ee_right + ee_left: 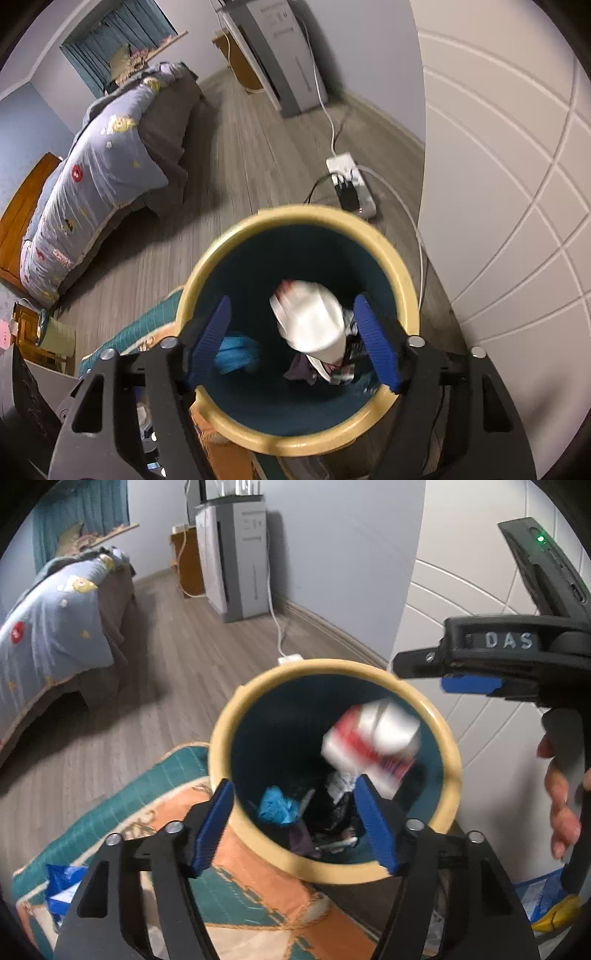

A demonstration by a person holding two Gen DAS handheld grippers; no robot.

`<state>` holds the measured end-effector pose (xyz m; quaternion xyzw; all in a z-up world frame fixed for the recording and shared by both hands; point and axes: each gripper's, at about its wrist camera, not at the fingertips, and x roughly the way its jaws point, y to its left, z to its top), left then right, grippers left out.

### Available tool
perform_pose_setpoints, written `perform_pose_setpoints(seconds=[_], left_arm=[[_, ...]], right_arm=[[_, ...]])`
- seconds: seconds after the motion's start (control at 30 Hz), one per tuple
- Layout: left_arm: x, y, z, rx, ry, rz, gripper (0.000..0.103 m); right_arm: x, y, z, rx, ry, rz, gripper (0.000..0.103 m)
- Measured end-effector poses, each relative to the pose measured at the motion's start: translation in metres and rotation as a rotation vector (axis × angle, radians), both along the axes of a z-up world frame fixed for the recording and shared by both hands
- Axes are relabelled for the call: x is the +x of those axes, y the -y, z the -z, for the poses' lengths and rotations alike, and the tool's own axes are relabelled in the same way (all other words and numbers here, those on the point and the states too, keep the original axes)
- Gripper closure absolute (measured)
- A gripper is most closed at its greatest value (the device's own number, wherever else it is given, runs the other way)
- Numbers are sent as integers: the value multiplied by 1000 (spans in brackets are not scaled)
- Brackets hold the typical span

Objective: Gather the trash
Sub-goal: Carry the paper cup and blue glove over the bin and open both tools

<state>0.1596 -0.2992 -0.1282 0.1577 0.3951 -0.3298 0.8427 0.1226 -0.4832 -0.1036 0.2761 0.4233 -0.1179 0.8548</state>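
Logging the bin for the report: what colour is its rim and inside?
The bin has a cream-yellow rim and a dark teal inside; clearest in the right wrist view.

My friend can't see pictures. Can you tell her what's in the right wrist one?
A blurry white-and-red paper carton sits inside a round yellow-rimmed, dark teal bin, between the open blue fingers of the right gripper. Crumpled blue trash lies at the bottom, and a bed stands behind.
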Motion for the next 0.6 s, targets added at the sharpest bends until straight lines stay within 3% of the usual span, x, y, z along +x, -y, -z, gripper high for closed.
perform_pose_setpoints(seconds=[0.07,0.1,0.17,0.37,0.6], left_arm=[[0,-5,-1,0,4,-9,21],[-1,-6,-2,2,12,-17,10],[-4,-11,-4,5,40,-39,7],[-15,-40,-17,17,43,-83,7],[-40,-108,-66,4,95,-163,6]], right_arm=[[0,1,0,3,4,3,21],[0,0,0,2,0,5,18],[3,-1,0,-10,-9,1,7],[6,-16,-8,-37,-36,-34,6],[4,-55,-43,-122,-16,-128,6]])
